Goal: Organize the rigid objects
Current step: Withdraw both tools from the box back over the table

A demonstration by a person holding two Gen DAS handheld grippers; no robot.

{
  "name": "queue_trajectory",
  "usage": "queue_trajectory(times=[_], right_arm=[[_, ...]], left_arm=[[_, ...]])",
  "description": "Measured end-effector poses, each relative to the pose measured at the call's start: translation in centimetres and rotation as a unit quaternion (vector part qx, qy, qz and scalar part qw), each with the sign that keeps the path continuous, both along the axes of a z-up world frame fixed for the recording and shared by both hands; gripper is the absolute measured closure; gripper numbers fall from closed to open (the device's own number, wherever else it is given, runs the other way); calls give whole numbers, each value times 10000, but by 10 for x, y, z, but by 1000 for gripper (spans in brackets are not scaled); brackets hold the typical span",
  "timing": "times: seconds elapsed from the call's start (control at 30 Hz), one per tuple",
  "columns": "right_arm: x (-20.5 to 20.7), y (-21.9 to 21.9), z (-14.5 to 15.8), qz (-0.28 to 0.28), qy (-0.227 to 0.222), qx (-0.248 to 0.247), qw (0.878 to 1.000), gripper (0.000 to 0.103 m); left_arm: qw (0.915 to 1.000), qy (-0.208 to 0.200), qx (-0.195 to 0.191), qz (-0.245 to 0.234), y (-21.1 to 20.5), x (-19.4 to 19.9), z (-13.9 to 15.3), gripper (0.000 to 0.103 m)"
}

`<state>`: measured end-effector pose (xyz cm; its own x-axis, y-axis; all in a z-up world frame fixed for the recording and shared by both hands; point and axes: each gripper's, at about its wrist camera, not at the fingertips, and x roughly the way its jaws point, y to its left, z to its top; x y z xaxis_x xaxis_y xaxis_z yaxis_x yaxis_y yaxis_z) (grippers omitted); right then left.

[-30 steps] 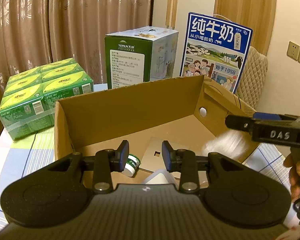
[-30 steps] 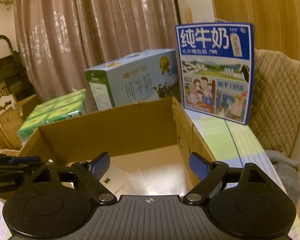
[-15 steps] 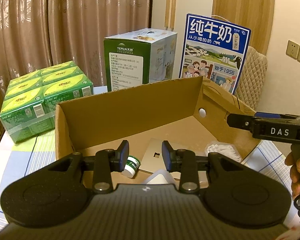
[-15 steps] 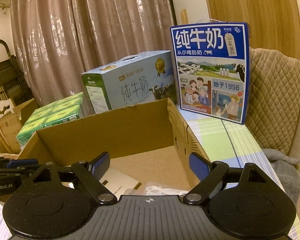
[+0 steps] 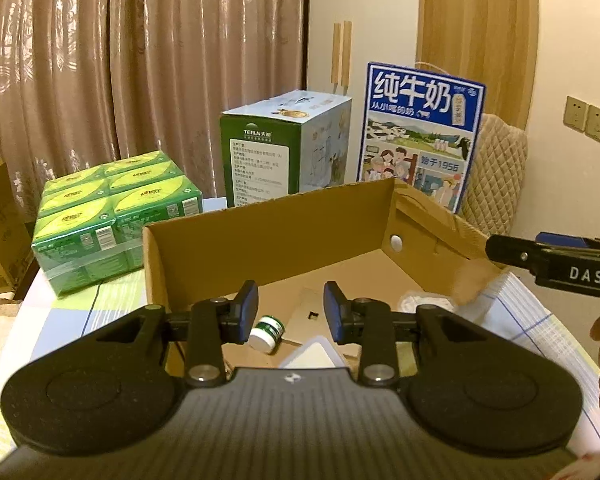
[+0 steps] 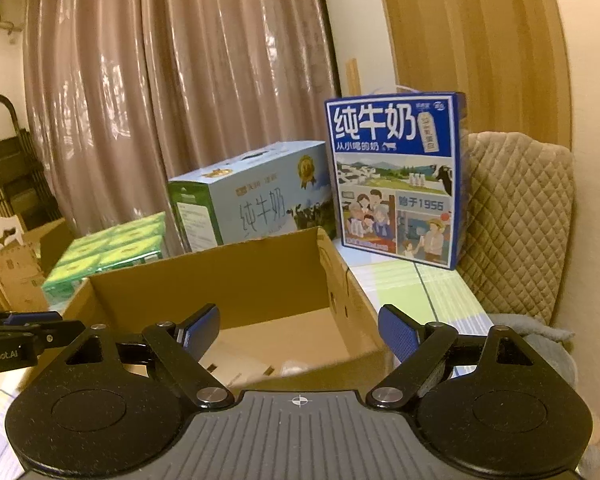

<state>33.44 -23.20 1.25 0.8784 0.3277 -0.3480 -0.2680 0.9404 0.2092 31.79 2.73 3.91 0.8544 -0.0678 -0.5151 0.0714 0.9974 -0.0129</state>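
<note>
A: What stood ahead of the jaws?

B: The cardboard box (image 5: 268,236) took up most of the space beyond them. Behind it were a blue milk carton (image 6: 396,176), a green-ended milk case (image 5: 284,148) and a green shrink-wrapped pack (image 5: 112,208).

A: And the grippers?

B: The left gripper (image 5: 290,312) held its jaws partly apart, gripping nothing. The right gripper (image 6: 300,332) had its jaws wide apart, also bare.

A: Where were the things to sort?

B: Inside the box. A white packet (image 5: 426,302) lay right of the left jaws, a flat white lid (image 5: 312,356) just under them, and a small green-labelled bottle (image 5: 267,330) between and just below them, on its side.

A: What looked risky?

B: The bottle could probably roll off if nudged by one finger. The near box wall stood in the way, and the two grippers might have knocked together over it.
</note>
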Motion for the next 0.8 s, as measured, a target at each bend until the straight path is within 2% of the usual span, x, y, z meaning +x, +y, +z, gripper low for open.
queue_trajectory(times=[0.13, 0.37, 0.53, 0.8], right_arm=[[-34, -11, -6, 37, 34, -17, 10000, 20], [-93, -31, -38, 145, 810, 359, 9960, 19], [-137, -41, -51, 109, 1089, 520, 9926, 19], [-164, -44, -70, 158, 1422, 575, 9880, 19]], left_arm=[[9999, -81, 86, -67, -5, -34, 2, 72], [9998, 163, -62, 68, 1, -99, -16, 72], [9990, 377, -16, 219, 9, -141, -33, 70], [9975, 605, 171, 325, 20, -193, -63, 69]])
